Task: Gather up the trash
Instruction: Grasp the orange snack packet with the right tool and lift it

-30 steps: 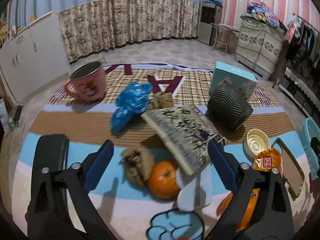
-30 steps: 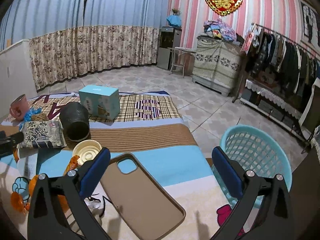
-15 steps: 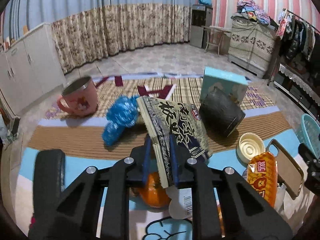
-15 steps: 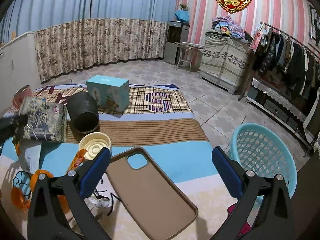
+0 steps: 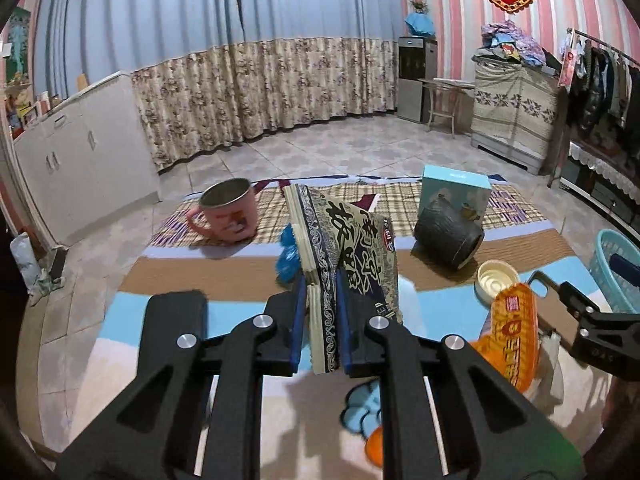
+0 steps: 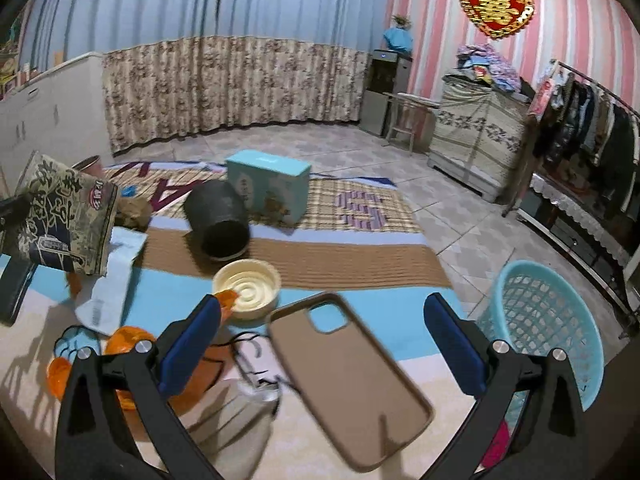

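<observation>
With your left tool (image 5: 322,304) clamped hard on the lower edge of the patterned snack packet (image 5: 344,248), you are in the carry step of collecting trash: the packet stands up out of the pads, clear of the cloth-covered tabletop (image 5: 168,280), and in the right wrist view it hangs at the far left above the clutter. Going left to right across the tabletop, a pink mug (image 5: 228,212) stands at the back left, a scrap of blue plastic (image 5: 286,258) peeks from behind the packet, a dark ribbed jar (image 5: 448,240) lies on its side in front of a teal box (image 5: 454,192), then comes a cream lid (image 5: 498,280) and an orange wrapper (image 5: 512,340) close to your right tool (image 6: 320,344). That right tool stands wide with nothing between its pads, hovering over a brown phone case (image 6: 352,376). The turquoise basket (image 6: 540,316) sits on the floor beyond the right edge of the tabletop, and it looks like the place for the trash. Your next move, as I judge it, is to swing the left tool across to the right over the jar and lid without brushing them, hold the packet above the basket's mouth, and only then let the pads part. The packet is light and floppy, so keep the grip firm until you are over the rim.
</observation>
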### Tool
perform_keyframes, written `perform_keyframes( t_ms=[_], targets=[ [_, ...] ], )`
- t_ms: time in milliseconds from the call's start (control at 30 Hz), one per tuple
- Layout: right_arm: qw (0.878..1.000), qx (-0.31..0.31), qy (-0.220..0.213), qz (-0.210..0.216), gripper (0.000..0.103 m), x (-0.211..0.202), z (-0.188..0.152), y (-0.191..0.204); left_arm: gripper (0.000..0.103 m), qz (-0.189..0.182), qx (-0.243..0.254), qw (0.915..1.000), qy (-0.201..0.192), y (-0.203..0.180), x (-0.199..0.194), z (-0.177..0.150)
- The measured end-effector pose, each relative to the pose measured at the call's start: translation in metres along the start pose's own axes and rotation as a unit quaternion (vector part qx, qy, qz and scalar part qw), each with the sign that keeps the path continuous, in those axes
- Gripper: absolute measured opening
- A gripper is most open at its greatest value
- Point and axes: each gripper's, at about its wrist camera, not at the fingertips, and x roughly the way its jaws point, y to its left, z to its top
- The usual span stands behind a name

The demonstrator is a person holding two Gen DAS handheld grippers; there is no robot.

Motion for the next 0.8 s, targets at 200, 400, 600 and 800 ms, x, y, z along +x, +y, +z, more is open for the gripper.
perform_keyframes(
  t_ms=[200, 400, 600, 800],
  targets=[
    [0.999, -0.008, 0.031, 0.036, 0.08, 0.009, -0.007, 0.023, 0.013, -0.004, -0.004, 0.9999, 0.013, 0.015, 0.009, -0.013],
    [0.996, -0.018, 0.061, 0.062, 0.056, 0.024, -0.01, 0.04, 0.013, -0.009, -0.013, 0.9995, 0.028, 0.019, 0.023, -0.014],
    [0.993, -0.029, 0.082, 0.082, 0.035, 0.032, -0.012, 0.05, 0.013, -0.01, -0.012, 0.9995, 0.026, 0.019, 0.024, -0.013],
    [0.991, -0.024, 0.09, 0.093, 0.017, 0.036, -0.016, 0.049, 0.013, -0.014, -0.013, 0.9995, 0.024, 0.016, 0.025, -0.014]
  ],
)
